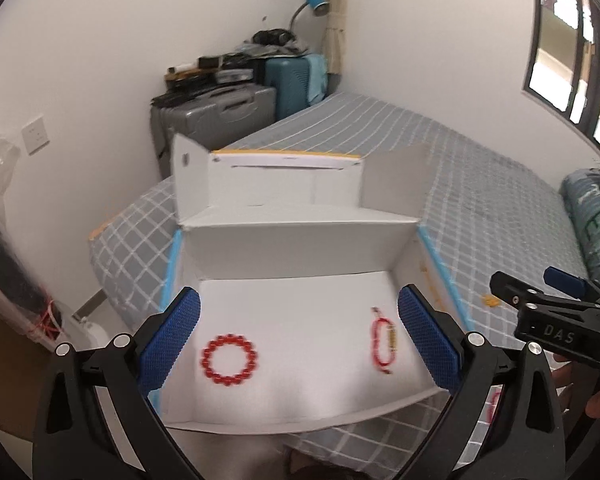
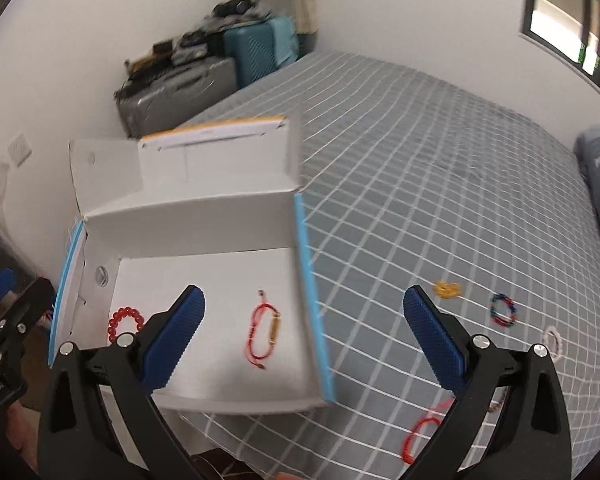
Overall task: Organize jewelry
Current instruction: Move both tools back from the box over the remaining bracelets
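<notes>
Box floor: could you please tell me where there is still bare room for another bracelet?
Free: the middle of the box floor, between the bead bracelet and the cord bracelet, plus the strip along the back wall. The right edge by the cord bracelet is tight.
</notes>
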{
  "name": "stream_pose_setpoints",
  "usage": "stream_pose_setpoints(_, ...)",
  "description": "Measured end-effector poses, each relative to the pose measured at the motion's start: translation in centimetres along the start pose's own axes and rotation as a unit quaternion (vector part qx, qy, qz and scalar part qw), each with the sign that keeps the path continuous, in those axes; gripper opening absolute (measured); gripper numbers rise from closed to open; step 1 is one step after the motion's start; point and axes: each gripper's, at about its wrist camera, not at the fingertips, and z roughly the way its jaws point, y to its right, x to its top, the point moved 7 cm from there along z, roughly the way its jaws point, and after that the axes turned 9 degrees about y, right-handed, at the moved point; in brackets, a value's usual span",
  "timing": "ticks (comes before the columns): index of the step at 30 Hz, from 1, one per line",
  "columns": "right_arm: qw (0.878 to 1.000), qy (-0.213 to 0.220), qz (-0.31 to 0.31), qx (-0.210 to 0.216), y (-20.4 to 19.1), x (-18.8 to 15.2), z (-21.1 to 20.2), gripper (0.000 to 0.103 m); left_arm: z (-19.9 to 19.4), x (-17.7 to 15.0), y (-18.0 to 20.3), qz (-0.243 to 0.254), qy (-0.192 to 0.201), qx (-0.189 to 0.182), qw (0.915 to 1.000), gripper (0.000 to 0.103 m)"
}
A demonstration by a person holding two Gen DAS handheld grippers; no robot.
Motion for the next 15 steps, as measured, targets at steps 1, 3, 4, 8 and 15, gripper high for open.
stream_pose_setpoints(1,1.000,0.011,0.004,-0.009,1.3,-0.1,-0.9,0.096,-0.1,-0.1,0.7,0.000,0.001,-0.007,1.0000,0.097)
stream_pose_setpoints(3,1.000,0.017,0.011,-0.014,3.2,-0.6,-2.2,0.096,-0.3,-0.4,2.4,0.002,0.003,-0.023,0.9997,0.097)
stream_pose_setpoints(4,1.000,0.019,0.016,-0.016,4.2,-0.9,-2.8,0.096,-0.5,-0.7,3.6,0.006,0.002,-0.036,0.9993,0.097)
stream_pose_setpoints(8,0.997,0.038,0.032,-0.052,9.5,-2.5,-5.9,0.096,-1.2,-1.7,8.8,0.032,0.006,-0.082,0.9961,0.097)
stream_pose_setpoints(15,0.991,0.054,0.054,-0.107,16.8,-6.5,-9.7,0.096,-2.3,-4.2,17.3,0.072,0.009,-0.156,0.9851,0.097)
